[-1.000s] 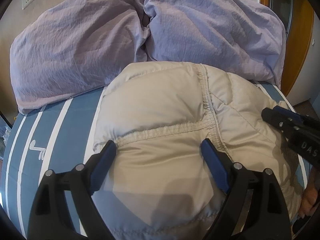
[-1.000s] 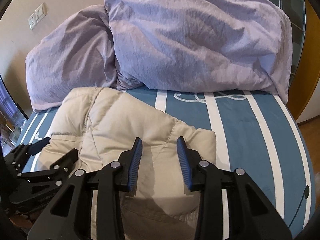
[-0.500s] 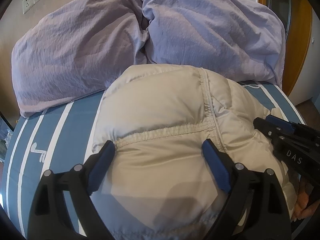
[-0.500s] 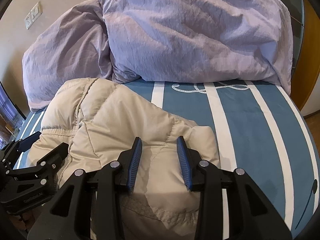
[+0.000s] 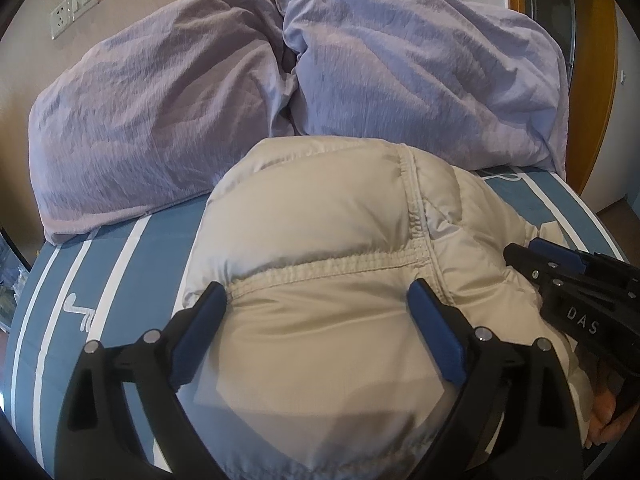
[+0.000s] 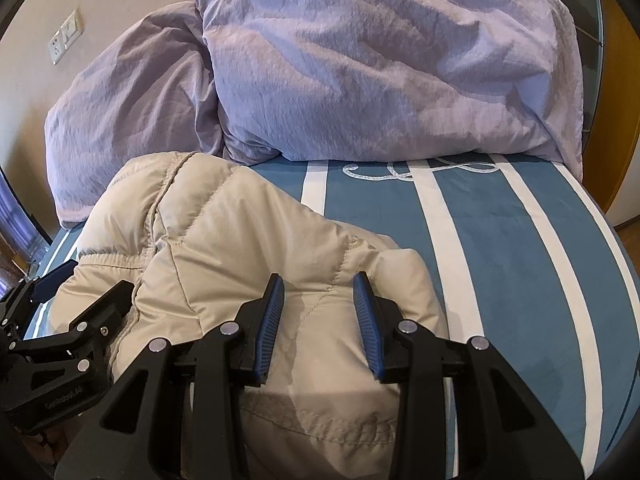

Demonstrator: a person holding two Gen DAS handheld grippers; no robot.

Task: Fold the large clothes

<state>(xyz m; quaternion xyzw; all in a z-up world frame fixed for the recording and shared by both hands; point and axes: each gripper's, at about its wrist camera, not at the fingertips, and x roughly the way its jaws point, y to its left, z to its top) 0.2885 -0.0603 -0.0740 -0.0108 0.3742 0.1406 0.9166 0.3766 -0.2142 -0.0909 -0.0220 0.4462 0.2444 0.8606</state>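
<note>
The left gripper [image 5: 316, 300] hovers over the beige puffer jacket [image 5: 320, 240], its blue-padded fingers [image 5: 196, 332] spread wide and opening further; the jacket's quilted bulk lies under and between them, with no pad visibly pressing on the fabric. A gathered seam [image 5: 332, 264] runs across just ahead of the fingertips. To the right of those fingers, the right gripper [image 5: 532, 258] reaches in over the jacket's far edge, with part of a hand [image 5: 604, 424] showing beneath it.

In the right wrist view, the right gripper [image 6: 318, 292] holds its fingers [image 6: 270, 328] partly apart, parallel, above a folded lobe of the jacket [image 6: 248, 248]; whether they touch the cloth cannot be told. The left gripper [image 6: 84, 280] sits off to the left of them, over the jacket's edge.

The jacket lies bunched on a blue bedcover with white stripes [image 6: 520, 280], which stretches out right of and beyond the fingers. Farther on, two crumpled lilac pillows [image 6: 380, 60] lean against the wall, where a socket plate [image 6: 66, 42] is mounted.
</note>
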